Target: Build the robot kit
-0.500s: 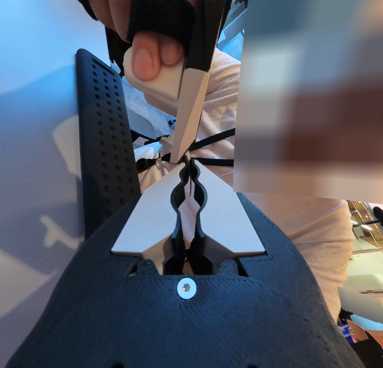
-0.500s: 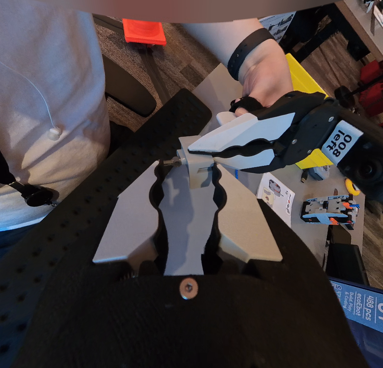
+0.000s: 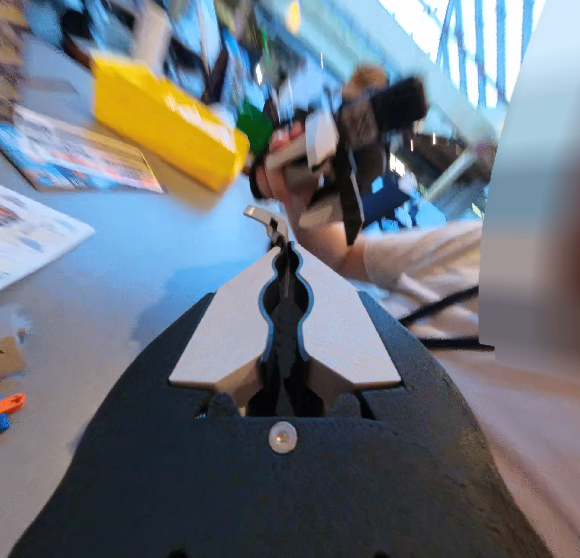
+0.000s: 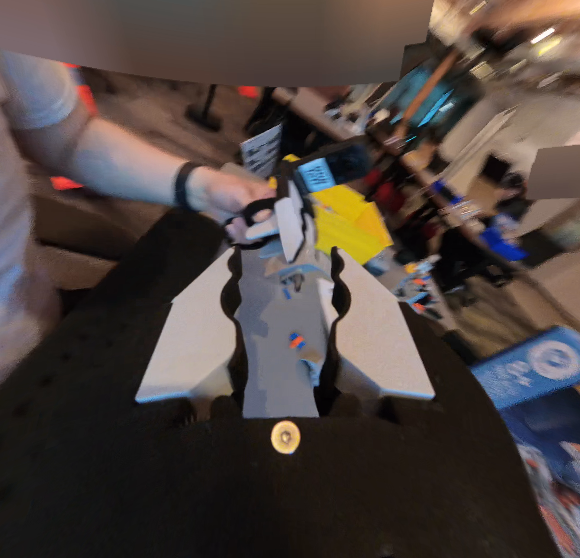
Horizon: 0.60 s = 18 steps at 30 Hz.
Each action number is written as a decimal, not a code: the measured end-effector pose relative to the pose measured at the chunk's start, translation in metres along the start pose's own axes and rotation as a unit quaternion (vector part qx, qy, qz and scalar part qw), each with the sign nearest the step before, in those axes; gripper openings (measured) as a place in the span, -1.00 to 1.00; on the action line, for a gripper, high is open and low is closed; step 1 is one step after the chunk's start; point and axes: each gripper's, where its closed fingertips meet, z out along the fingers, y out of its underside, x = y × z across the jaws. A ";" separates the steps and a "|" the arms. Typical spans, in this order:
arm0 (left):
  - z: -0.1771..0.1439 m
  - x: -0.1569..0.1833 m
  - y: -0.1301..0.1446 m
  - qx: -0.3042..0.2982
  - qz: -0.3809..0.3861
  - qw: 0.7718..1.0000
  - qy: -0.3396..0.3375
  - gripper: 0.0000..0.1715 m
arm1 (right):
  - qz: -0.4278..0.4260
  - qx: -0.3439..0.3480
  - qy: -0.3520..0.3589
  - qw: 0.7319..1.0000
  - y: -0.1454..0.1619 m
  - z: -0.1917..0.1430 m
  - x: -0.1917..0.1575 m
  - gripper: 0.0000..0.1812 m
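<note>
Grey bracket piece (image 3: pixel 269 226), small and hooked, is sticking out past the tips of the left gripper (image 3: pixel 286 248), whose fingers are pressed together on it, pinching its lower end at about 12 o'clock of that gripper's body. In the left wrist view, the grey table (image 3: pixel 150 260) is lying beneath, with a yellow box (image 3: pixel 163 119) at 10 o'clock, printed sheets (image 3: pixel 34 232) at 9 o'clock, and a small orange piece (image 3: pixel 12 403) at 8 o'clock near the edge. At 1 o'clock, blurred, a hand is gripping the right gripper (image 3: pixel 351 197), well apart from the bracket.

In the right wrist view, the right gripper (image 4: pixel 285 254) is standing with its fingers spread wide and nothing between them; only the table top is showing in the gap, with a small blue and orange piece (image 4: pixel 296 340) lying there. At 12 o'clock, the left gripper (image 4: pixel 293 229) is pointing down, held by a hand (image 4: pixel 226 197) wearing a black wristband. The yellow box (image 4: pixel 348 226) is sitting at 1 o'clock, and a blue carton (image 4: pixel 530 364) at 3 o'clock. Both views are motion-blurred.
</note>
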 end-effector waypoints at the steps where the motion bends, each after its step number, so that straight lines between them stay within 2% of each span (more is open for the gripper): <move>1: -0.003 0.001 -0.002 0.040 0.011 0.999 -0.007 -1.00 | -0.034 0.013 0.041 0.998 0.005 -0.004 0.000 -0.42; 3: -0.003 -0.001 0.007 0.064 0.031 0.997 -0.038 -1.00 | -0.112 -0.013 0.112 0.987 0.020 -0.006 0.000 -0.69; 7: 0.002 0.003 0.020 0.051 0.034 0.996 -0.057 -1.00 | -0.255 -0.136 0.121 0.950 0.041 0.008 -0.008 -0.71; 15: 0.004 0.004 0.020 0.033 0.014 0.997 -0.070 -1.00 | -0.276 -0.192 0.100 0.937 0.048 0.016 -0.004 -0.84; 18: 0.005 0.001 0.019 0.033 -0.009 0.997 -0.065 -1.00 | -0.277 -0.191 0.098 0.937 0.049 0.018 -0.006 -0.89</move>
